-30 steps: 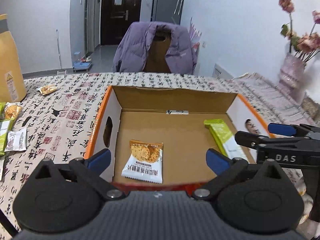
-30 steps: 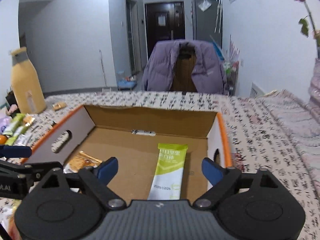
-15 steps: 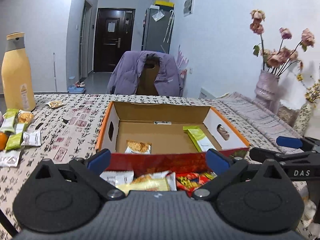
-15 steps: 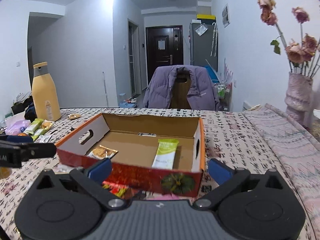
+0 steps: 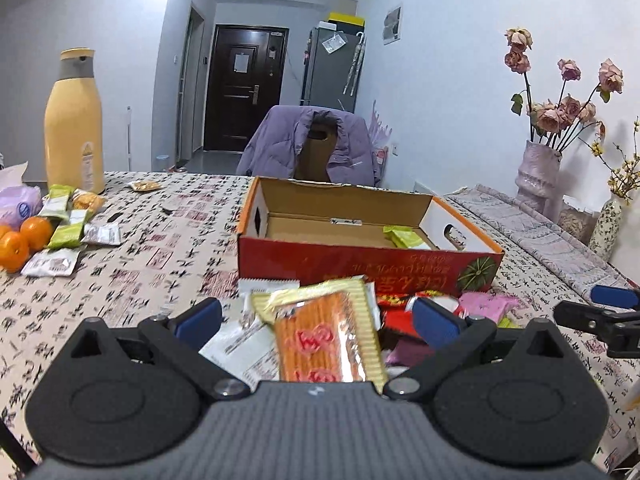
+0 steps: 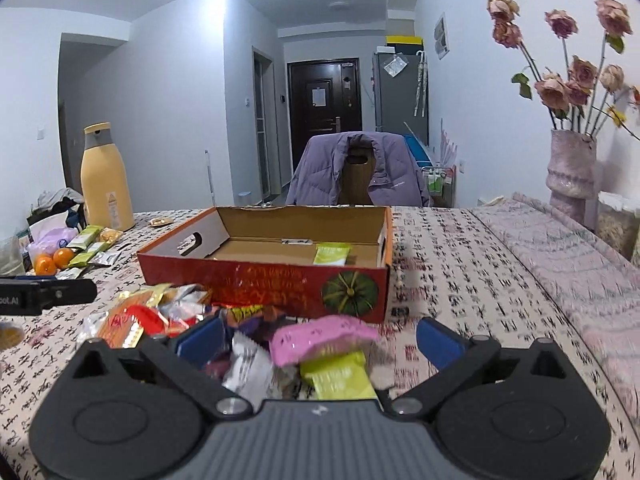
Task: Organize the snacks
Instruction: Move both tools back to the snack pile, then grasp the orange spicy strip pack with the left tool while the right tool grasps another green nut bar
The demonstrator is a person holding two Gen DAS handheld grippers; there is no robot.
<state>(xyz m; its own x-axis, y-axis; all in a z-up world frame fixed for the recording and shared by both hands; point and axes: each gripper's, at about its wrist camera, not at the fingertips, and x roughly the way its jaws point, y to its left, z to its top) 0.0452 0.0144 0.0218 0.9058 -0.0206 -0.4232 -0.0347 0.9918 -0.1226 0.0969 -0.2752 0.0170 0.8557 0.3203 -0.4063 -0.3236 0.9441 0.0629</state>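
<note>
Now both claws, left claw (image 5: pixel 316 318) and right claw (image 6: pixel 318 338), gape wide and empty above the snack pile (image 6: pixel 240 332) on the table (image 6: pixel 460 264), just before the cardboard box (image 6: pixel 272 276).

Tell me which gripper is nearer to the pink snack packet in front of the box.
Right. The right gripper, open, has the pink snack packet lying between its fingers. The left gripper, also open, sits over the orange biscuit pack, with the pink packet off to its right.
</note>
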